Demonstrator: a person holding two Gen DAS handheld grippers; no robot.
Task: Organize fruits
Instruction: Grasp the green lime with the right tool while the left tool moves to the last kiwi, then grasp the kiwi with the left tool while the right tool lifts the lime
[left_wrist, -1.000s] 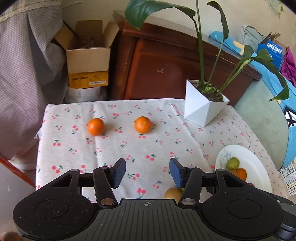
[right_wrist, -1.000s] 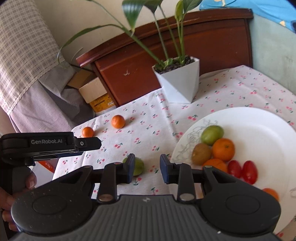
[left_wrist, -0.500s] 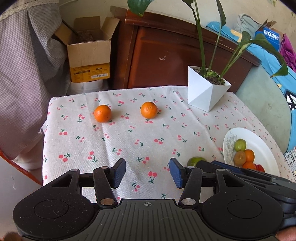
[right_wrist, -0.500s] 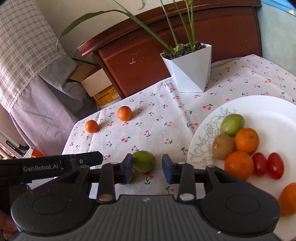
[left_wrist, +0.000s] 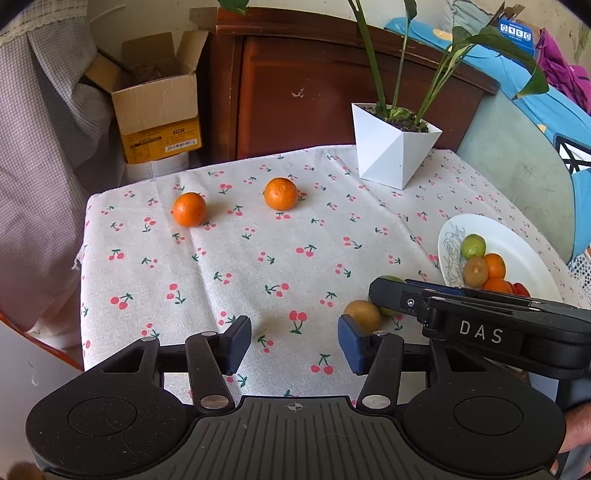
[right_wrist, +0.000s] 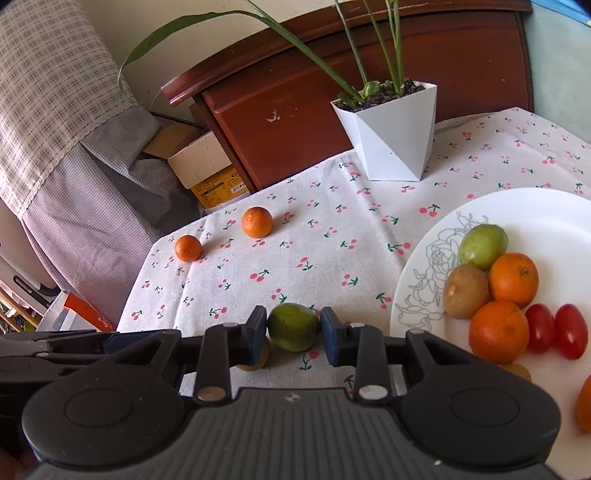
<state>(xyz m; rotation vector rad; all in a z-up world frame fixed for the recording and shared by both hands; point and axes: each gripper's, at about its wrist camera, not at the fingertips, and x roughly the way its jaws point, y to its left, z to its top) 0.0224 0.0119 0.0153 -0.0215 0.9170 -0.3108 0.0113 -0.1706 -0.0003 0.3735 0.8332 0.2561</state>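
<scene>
Left wrist view: cherry-print tablecloth (left_wrist: 258, 251) with two smooth round oranges (left_wrist: 190, 209) at the far side and a faceted white planter (left_wrist: 391, 147) beyond; the right gripper's black body crosses in front of the white plate (left_wrist: 517, 243). The left gripper (left_wrist: 293, 345) stands open and empty — a brown fruit (left_wrist: 364, 315) lies just beside its right pad.

Right wrist view: the plate holds piled fruit. The right gripper (right_wrist: 293, 334) is closing, its jaws bracketing the green fruit (right_wrist: 293, 326) on the cloth — pads touching or nearly so.
</scene>
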